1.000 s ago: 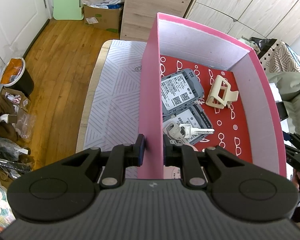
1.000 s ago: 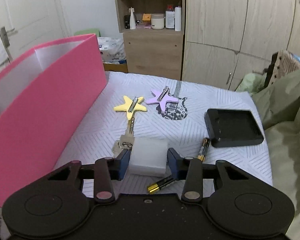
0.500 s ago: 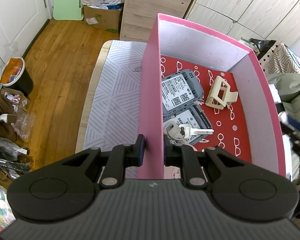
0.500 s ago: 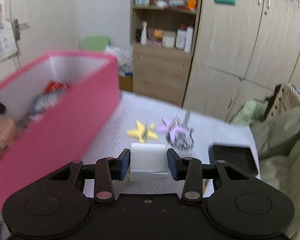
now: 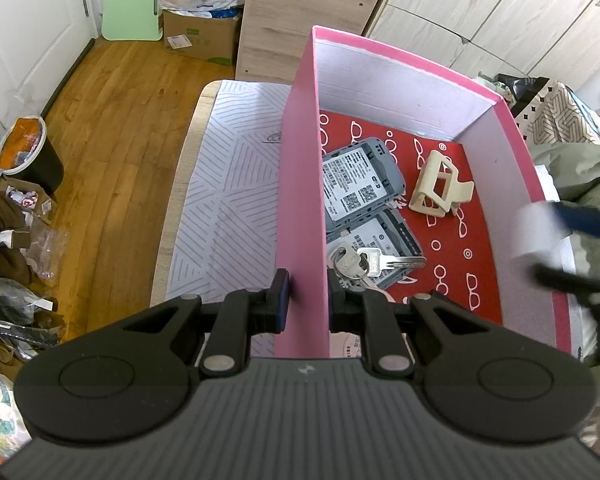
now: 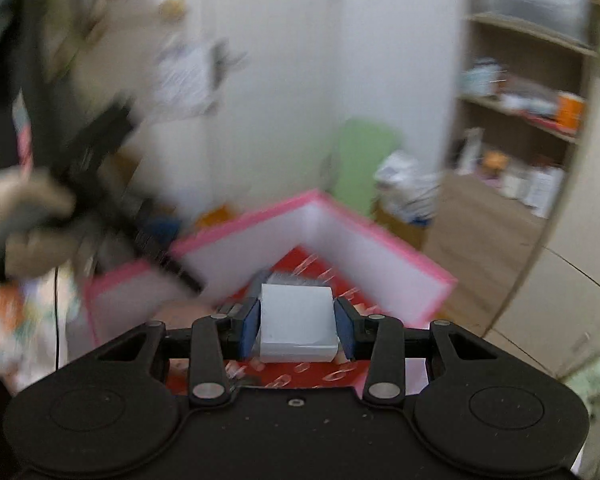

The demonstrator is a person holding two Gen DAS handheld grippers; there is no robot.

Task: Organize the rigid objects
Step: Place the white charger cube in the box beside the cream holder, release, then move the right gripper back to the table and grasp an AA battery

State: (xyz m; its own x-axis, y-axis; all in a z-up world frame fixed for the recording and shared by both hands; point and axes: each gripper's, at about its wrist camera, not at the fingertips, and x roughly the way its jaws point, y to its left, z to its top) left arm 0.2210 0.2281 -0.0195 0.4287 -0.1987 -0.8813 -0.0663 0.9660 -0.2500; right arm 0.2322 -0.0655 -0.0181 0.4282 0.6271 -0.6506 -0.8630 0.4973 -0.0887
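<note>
My left gripper [image 5: 304,296] is shut on the left wall of a pink box [image 5: 300,208]. The box has a red patterned floor and holds two grey devices [image 5: 358,184], a key set [image 5: 364,260] and a cream clip [image 5: 440,190]. My right gripper [image 6: 296,326] is shut on a white block [image 6: 296,326] and holds it above the box [image 6: 380,256]. In the left wrist view the block [image 5: 536,232] shows blurred over the box's right rim.
The box stands on a striped white cloth [image 5: 228,184] over a table. Wooden floor [image 5: 112,120], a bin [image 5: 28,152] and bags lie left. A cabinet [image 5: 312,16] and wardrobes stand behind. Olive fabric [image 5: 580,176] lies right.
My right gripper lifted the white block off the cloth and swung it left, over the box's right rim. My left gripper kept its hold on the box wall.
</note>
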